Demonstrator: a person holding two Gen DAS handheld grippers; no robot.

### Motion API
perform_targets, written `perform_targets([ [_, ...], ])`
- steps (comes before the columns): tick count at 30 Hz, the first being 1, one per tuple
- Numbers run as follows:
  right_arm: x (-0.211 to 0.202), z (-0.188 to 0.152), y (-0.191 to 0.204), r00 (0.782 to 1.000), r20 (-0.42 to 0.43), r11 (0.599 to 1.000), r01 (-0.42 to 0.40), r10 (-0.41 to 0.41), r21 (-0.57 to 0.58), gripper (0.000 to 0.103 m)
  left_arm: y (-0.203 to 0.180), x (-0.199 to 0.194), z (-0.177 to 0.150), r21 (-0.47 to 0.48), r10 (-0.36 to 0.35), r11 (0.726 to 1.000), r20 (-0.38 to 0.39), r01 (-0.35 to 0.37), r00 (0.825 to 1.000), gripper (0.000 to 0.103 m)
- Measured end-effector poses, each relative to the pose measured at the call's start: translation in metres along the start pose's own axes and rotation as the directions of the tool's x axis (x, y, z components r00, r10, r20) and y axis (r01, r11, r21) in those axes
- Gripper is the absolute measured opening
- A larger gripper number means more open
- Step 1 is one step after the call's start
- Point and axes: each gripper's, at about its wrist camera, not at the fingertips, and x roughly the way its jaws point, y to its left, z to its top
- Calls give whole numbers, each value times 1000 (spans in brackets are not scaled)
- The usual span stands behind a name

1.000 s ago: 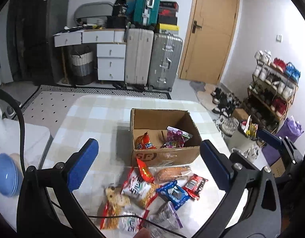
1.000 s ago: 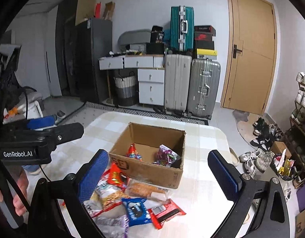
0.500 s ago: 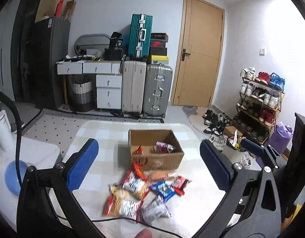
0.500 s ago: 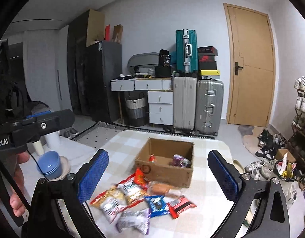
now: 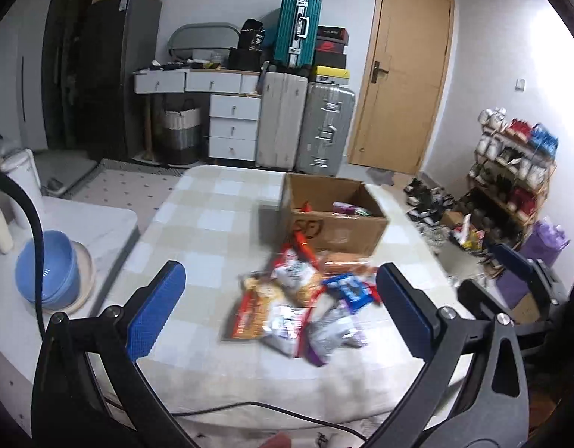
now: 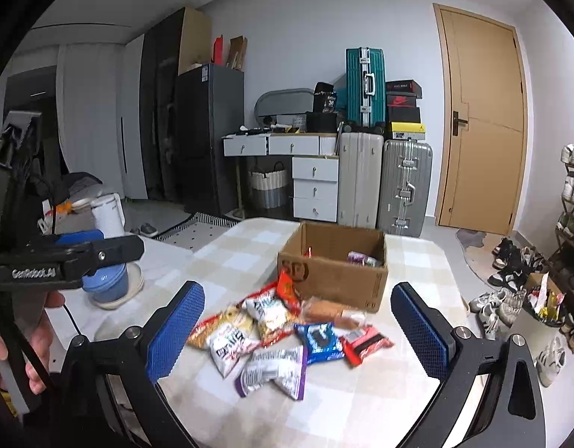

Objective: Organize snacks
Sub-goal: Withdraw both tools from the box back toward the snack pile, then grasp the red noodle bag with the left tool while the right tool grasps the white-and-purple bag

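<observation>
Hovering with jaws spread wide and empty, the left gripper and right gripper face the table; snack packets lie heaped centrally, the cardboard box touching them at one o'clock.

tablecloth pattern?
Pale checks, beige and white squares, on the tablecloth. Clearest in the right wrist view.
</observation>
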Motion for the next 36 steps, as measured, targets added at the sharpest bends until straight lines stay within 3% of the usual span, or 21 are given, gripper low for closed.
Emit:
perform_targets([
  [8,42,-40,-8,997,-68,997,-22,27,76,102,15,40,-28,-8,40,999,-11,-40,999,102],
  [14,96,-58,0,986,-158,998,-42,47,37,102,16,97,-46,0,54,999,-76,-54,996,102],
  [18,125,-71,-6,978,-194,995,-58,72,79,102,26,134,-57,0,70,998,-111,-70,991,102],
  [23,157,-89,-10,956,-277,994,-76,96,82,102,33,174,-65,21,66,998,-193,-63,979,102],
  [27,178,-102,-10,937,-331,992,-83,111,96,102,32,202,-73,36,49,999,-290,-40,956,101],
  [29,188,-108,-8,918,-368,987,-120,150,105,102,30,211,-73,31,42,999,-307,-34,951,101],
  [33,201,-119,-2,901,-416,992,-110,125,59,102,22,227,-75,73,44,997,-345,-20,937,101],
  [36,216,-124,-3,883,-451,992,-107,128,71,102,27,235,-75,48,27,999,-375,-10,927,100],
])
